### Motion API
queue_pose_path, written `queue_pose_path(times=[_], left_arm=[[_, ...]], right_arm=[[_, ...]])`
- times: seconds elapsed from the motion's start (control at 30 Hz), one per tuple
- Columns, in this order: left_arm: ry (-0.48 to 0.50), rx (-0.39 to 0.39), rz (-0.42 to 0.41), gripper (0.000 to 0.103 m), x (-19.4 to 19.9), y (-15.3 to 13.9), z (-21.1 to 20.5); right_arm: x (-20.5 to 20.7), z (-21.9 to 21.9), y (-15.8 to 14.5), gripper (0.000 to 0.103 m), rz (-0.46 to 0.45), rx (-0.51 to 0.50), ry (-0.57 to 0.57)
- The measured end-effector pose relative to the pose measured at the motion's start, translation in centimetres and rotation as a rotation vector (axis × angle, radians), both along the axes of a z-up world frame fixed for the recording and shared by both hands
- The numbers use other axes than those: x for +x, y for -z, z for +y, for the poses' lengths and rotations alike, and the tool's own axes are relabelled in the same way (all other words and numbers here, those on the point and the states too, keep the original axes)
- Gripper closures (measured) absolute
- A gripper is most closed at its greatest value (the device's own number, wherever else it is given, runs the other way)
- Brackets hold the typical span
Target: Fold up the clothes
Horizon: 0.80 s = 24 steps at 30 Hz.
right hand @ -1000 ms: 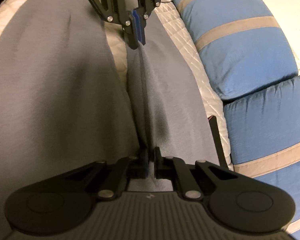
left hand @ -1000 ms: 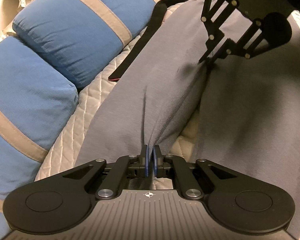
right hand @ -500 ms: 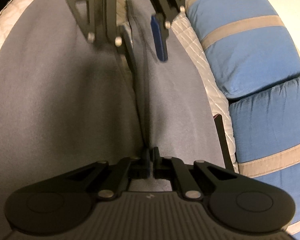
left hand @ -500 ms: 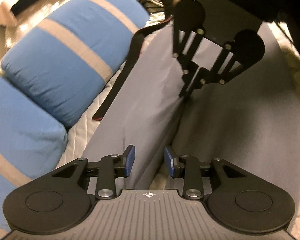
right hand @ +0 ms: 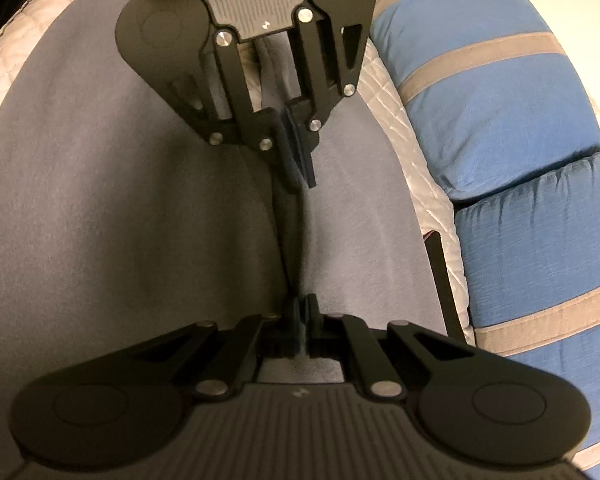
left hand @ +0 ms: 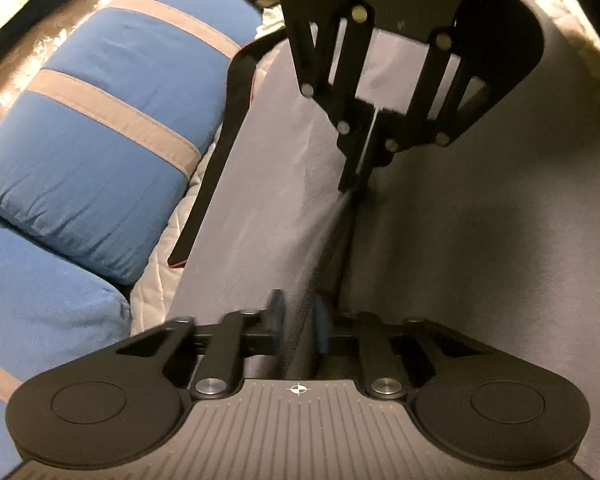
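A grey garment (left hand: 460,260) (right hand: 120,220) lies spread on a quilted cover, with a raised ridge pinched up along its middle. In the left wrist view my left gripper (left hand: 299,308) is closing on the near end of this ridge, the fabric squeezed between its blue pads. The right wrist view shows the left gripper (right hand: 298,172) from the front, pads together on the fold. My right gripper (right hand: 302,308) is shut on the other end of the ridge; it faces the left one as the right gripper (left hand: 352,188). The ridge runs taut between the two.
Blue cushions with grey bands (left hand: 100,140) (right hand: 500,100) line one side of the garment. A black strap (left hand: 216,160) (right hand: 440,264) lies on the quilted cover (left hand: 156,272) (right hand: 396,92) between the cushions and the garment. Clutter sits beyond the cushions.
The left gripper let go of the fold, opened, moved along the ridge toward the right gripper, and closed on the fabric again. The right gripper stayed put, still shut.
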<state>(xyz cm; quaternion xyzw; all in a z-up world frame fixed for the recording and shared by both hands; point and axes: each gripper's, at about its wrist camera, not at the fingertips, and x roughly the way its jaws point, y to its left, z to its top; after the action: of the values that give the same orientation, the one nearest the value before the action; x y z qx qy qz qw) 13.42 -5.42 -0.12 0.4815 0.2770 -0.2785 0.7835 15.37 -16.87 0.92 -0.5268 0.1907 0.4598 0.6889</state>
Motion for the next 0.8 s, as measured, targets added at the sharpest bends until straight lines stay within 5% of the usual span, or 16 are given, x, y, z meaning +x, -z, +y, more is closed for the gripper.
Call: queue_pose_path(times=[0.17,0.2,0.23,0.37,0.63,0.8], left_arm=[[0.015,-0.002,-0.027,0.100,-0.4,-0.6,0.1],[0.014,-0.005,-0.036,0.100,-0.7,-0.9,0.1],[0.014,-0.004,-0.044,0.100,-1.0,-1.1,0.1],[0.033,0.019,-0.040,0.100,-2.1,-1.4,0.1],[0.086,0.089,0.013,0.100,-4.3,-0.1,-0.7],[0.103,0.086,0.071,0.100,-4.1,0.4,-0.4]], right_arm=[[1.0,-1.1,-2.3,0.098,0.105,0.111,0.041],[1.4,-1.5,-3.2,0.094,0.141,0.163,0.058],[1.8,-2.0,-4.2,0.079,0.176,0.223,0.078],[3.4,-3.4,-6.6,0.062,0.264,0.409,0.168],[6.1,-2.5,-5.5,0.035,0.208,0.455,0.363],[8.1,-1.7,-3.9,0.033,0.217,0.465,0.424]])
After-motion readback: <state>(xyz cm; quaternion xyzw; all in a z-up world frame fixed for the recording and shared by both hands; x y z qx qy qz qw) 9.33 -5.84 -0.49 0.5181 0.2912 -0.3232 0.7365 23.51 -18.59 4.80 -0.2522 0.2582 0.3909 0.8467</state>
